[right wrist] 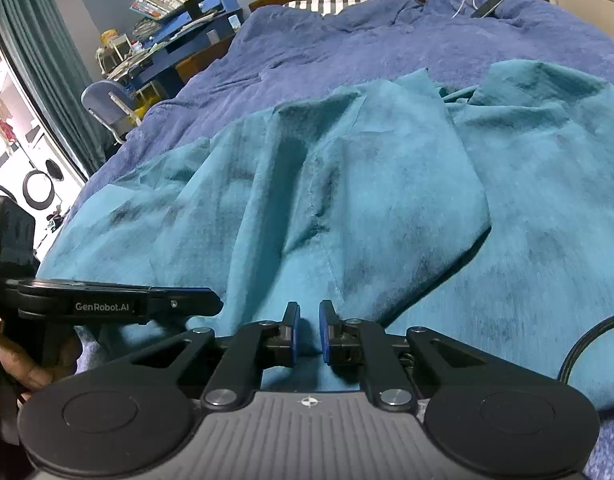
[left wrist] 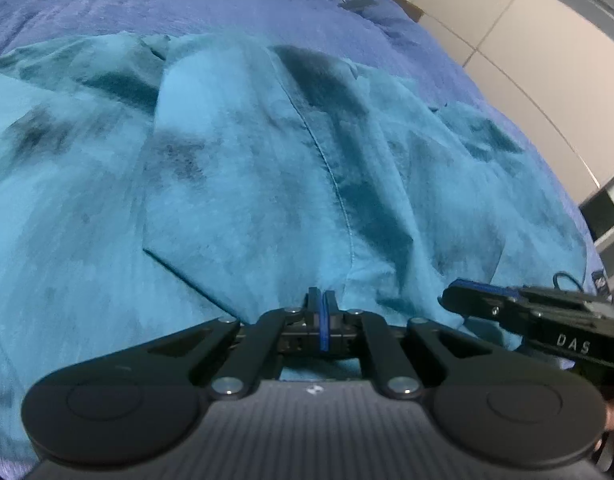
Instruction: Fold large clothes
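Teal garment (left wrist: 243,168) rumpled on bed (left wrist: 187,8), one flap laid over | fold barely begun | left hand-held gripper (left wrist: 322,304) pressed together, empty | right hand-held gripper (right wrist: 309,326) slightly apart, empty.

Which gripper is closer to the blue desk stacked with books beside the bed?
Left. The left gripper is at the near edge of the teal garment, on the side toward the blue desk; the right gripper is beside it, farther from that side.
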Demonstrator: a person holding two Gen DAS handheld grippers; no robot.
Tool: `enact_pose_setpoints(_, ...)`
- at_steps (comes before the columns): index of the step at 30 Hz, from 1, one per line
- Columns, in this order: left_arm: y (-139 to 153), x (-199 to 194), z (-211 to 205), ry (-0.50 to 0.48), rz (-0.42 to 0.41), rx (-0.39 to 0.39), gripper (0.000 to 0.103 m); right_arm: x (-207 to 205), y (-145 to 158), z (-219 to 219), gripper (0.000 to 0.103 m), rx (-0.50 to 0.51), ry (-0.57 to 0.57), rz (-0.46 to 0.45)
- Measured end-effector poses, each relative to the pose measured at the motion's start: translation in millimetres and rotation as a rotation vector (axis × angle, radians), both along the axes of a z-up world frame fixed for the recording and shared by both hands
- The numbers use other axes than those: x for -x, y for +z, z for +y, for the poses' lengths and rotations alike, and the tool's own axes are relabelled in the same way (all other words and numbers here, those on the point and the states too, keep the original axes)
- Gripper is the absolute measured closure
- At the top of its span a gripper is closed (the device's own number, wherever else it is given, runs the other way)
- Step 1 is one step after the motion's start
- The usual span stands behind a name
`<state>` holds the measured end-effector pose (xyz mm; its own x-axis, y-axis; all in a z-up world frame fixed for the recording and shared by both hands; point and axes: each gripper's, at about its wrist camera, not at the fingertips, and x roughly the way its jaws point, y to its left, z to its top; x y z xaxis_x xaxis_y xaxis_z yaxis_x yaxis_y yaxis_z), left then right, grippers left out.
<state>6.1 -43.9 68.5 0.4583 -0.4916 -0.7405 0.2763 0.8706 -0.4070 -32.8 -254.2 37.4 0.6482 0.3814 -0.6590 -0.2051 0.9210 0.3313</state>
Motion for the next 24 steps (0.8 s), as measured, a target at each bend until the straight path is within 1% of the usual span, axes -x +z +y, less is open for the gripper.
enact_pose_setpoints(1,2.1,1.9,3.3,0.012,-0.006,0.013,0.102,3.0,2.3,-0.1,0.088,-0.002,-0.002,-0.013)
enact_pose_setpoints(3,5.8,4.2,10.0,0.042,-0.024,0.041,0.102,9.9,10.0,1.3,0.08,0.003,0.003,-0.049)
enact_pose_setpoints(5,10.1,15.2,18.4,0.073,-0.036,0.057,0.101,14.0,17.4,3.5,0.077,0.016,0.012,-0.084)
enact_pose_setpoints(7,14.5,27.1,26.5,0.094,-0.036,0.069,0.101,16.7,22.9,6.6,0.075,0.021,0.02,-0.11)
enact_pose_setpoints(9,16.4,35.3,32.0,0.122,-0.03,0.055,0.097,19.6,26.9,11.3,0.075,0.027,0.03,-0.132)
enact_pose_setpoints(12,20.7,46.3,46.9,0.165,-0.025,0.056,0.097,24.3,31.0,19.3,0.075,0.04,0.054,-0.151)
enact_pose_setpoints(14,21.4,49.1,52.6,0.19,-0.02,0.04,0.097,27.1,31.1,26.5,0.073,0.057,0.074,-0.146)
enact_pose_setpoints(16,17.3,47.6,58.9,0.218,0.011,0.017,0.097,29.2,23.6,36.2,0.072,0.121,0.1,-0.117)
enact_pose_setpoints(18,9.5,44.8,69.2,0.262,0.056,0.037,0.099,33.0,14.5,43.1,0.07,0.196,0.124,-0.101)
enact_pose_setpoints(20,4.5,43.8,79.1,0.295,0.083,0.072,0.099,33.4,9.5,45.7,0.066,0.227,0.13,-0.077)
enact_pose_setpoints(22,4.8,43.6,85.5,0.314,0.083,0.085,0.099,35.7,6.5,45.0,0.064,0.238,0.127,-0.055)
enact_pose_setpoints(24,9.1,45.4,87.1,0.32,0.069,0.076,0.099,40.7,5.6,48.2,0.063,0.266,0.134,-0.052)
